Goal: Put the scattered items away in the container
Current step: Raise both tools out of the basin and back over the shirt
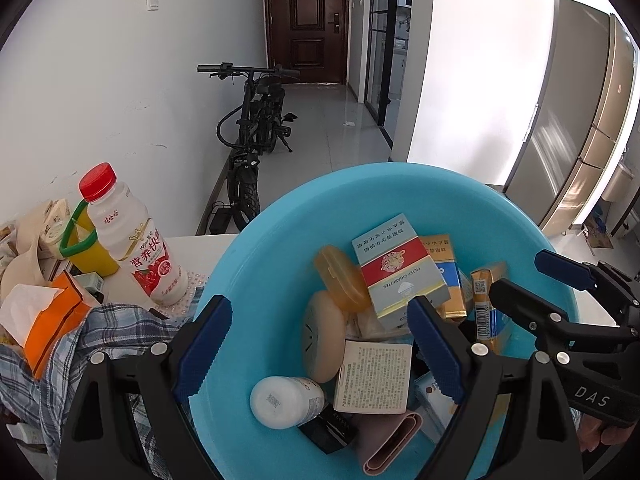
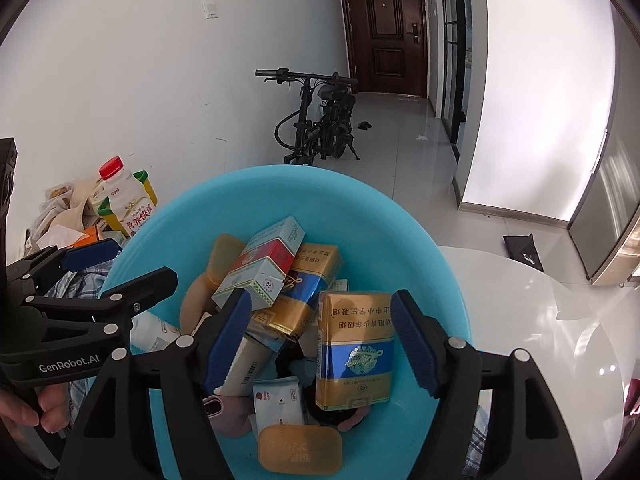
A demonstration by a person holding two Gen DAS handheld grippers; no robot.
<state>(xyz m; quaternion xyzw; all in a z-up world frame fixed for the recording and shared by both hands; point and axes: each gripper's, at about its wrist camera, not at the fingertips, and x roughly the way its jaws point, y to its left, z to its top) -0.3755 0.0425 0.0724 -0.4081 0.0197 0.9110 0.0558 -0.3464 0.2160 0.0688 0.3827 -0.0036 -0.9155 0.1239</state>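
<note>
A light blue basin (image 1: 280,224) (image 2: 380,216) on the white table holds several items: a red and grey cigarette pack (image 1: 396,272) (image 2: 264,264), gold and blue cigarette packs (image 2: 354,344), a white bottle (image 1: 286,402), a beige round case (image 1: 322,336) and an orange box (image 2: 300,448). My left gripper (image 1: 320,350) is open and empty over the basin's near left side. My right gripper (image 2: 320,340) is open over the basin; a gold and blue pack stands between its pads, apart from them. Each gripper shows in the other's view: the right (image 1: 532,270), the left (image 2: 120,262).
Left of the basin lie a milk drink bottle with a red cap (image 1: 132,248) (image 2: 124,200), an orange tissue pack (image 1: 52,320), a plaid cloth (image 1: 120,332) and a yellow container with a green handle (image 1: 86,252). A black bike (image 1: 256,128) stands by the wall.
</note>
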